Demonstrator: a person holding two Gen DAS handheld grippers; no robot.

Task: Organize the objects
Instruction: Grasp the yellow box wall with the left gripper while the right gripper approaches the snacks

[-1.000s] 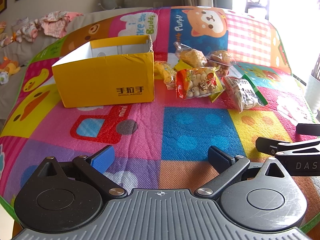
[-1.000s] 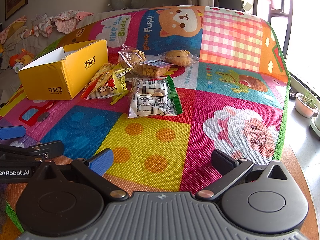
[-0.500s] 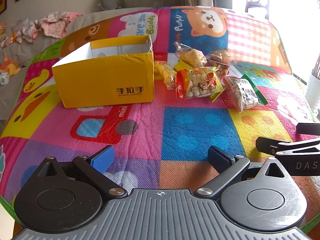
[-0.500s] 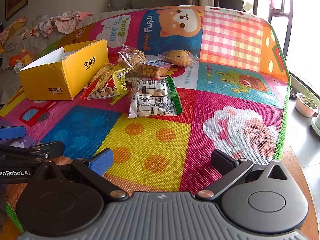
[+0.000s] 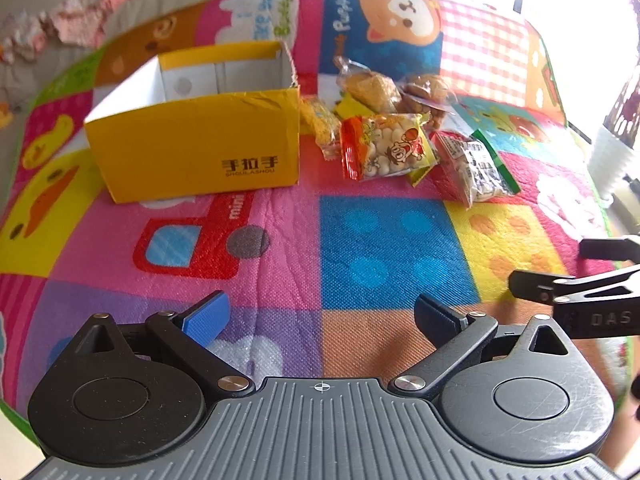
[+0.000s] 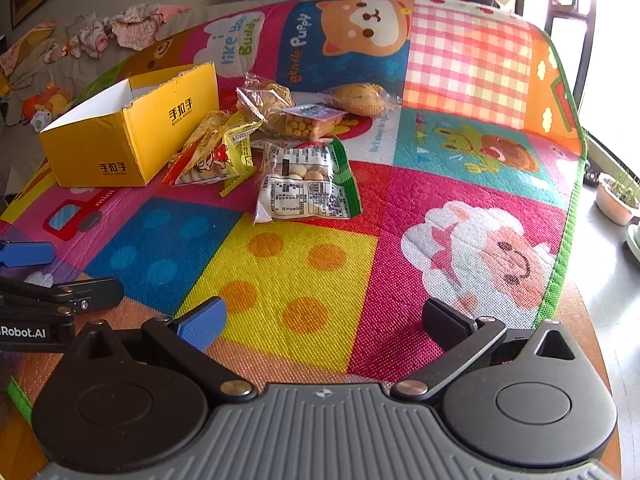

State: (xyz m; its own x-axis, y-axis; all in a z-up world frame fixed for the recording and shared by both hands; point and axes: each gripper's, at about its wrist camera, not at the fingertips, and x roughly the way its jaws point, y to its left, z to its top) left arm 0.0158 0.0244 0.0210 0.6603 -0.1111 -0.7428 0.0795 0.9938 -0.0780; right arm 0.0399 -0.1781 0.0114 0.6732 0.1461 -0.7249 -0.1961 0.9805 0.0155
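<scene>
Both your left gripper (image 5: 320,316) and right gripper (image 6: 324,322) gape empty; crinkly snack packets (image 6: 306,184) lie beside the cardboard box (image 5: 196,152) on the woven mat (image 6: 460,168).

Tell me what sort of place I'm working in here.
Most likely a home living room: a children's cartoon mat covers the table, baby clothes lie on a sofa behind, and a potted plant sits by a bright window.

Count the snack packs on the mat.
6 visible: yellow pack by the box, cartoon bag, green-edged bag, clear pastry bag, bean tub, wrapped bun behind. Overlaps may hide more.
</scene>
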